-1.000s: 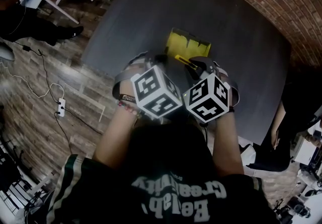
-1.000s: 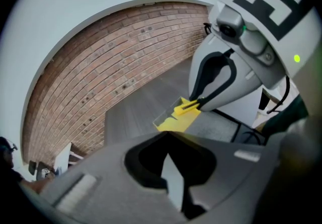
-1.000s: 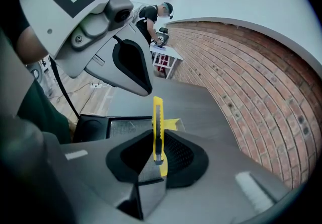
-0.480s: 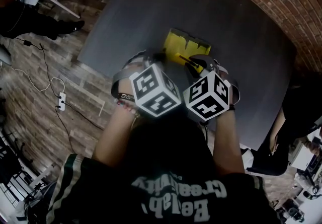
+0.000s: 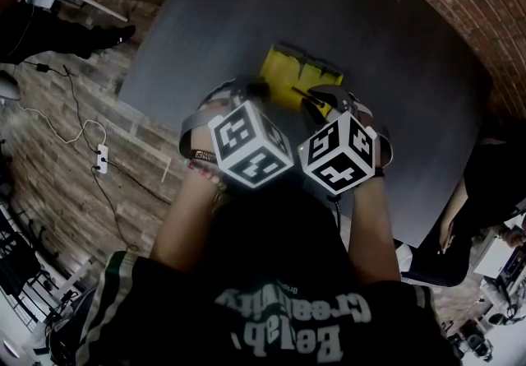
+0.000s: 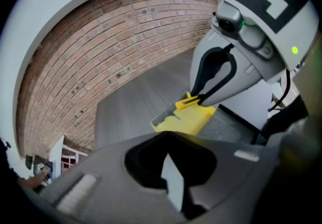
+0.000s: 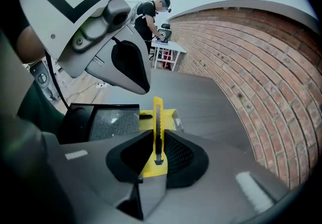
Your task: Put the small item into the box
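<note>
Knife (image 7: 157,117), one, yellow, clamped in right tool (image 7: 154,163), left tool (image 6: 173,182) closed empty, one yellow box (image 5: 285,72)

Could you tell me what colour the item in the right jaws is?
The utility knife is yellow, clearest in the right gripper view.

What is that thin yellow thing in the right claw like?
It is a slim yellow snap-off cutter, plastic by its look, with a dark notched strip down its body. The right claw is shut on one end, holding it on edge, tip pointing toward the open yellow box on the grey table. Only the claw touches it.
</note>
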